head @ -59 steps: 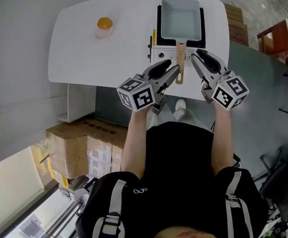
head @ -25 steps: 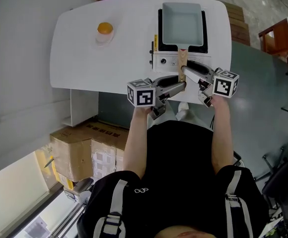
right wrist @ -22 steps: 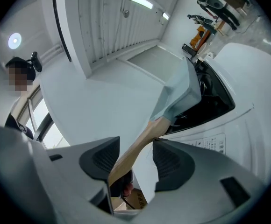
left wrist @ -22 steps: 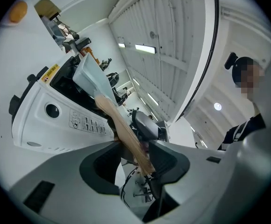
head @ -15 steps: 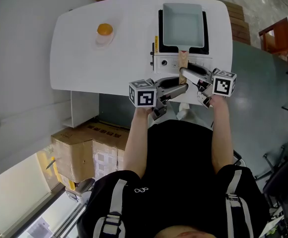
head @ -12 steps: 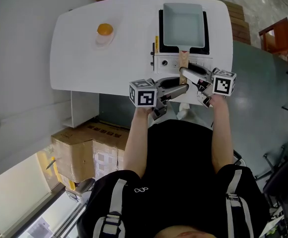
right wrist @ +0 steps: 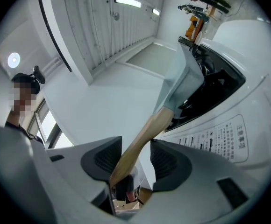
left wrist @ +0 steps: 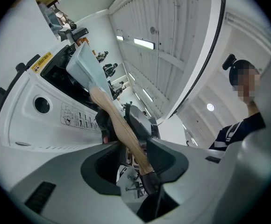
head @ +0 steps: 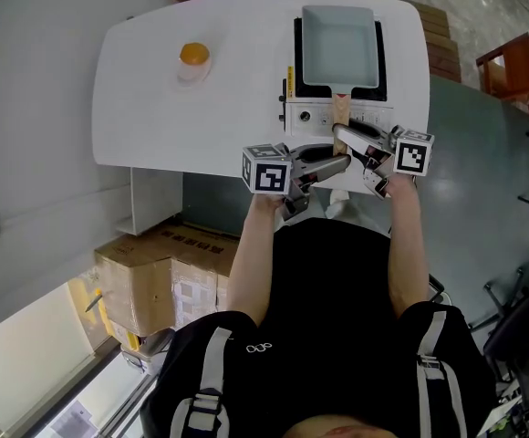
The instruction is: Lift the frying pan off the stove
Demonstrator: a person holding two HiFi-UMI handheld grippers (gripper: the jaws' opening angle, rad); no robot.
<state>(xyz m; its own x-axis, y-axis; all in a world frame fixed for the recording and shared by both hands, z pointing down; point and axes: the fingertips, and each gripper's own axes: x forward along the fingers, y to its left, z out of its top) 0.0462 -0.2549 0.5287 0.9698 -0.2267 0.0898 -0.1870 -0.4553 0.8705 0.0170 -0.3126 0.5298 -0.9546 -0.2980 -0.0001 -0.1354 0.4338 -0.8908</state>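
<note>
Here, pale rectangular frying pan (head: 339, 44), wooden-handled

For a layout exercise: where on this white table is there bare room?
Free: the white table between the small dish holding something orange and the white stove. Crowded: the right end, with the grey rectangular pan, where the left gripper and right gripper jaws have just been closing around its wooden handle.

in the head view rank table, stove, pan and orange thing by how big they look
1. table
2. stove
3. pan, smaller than the stove under it
4. orange thing
All rest at table height, so nearness barely matters.
</note>
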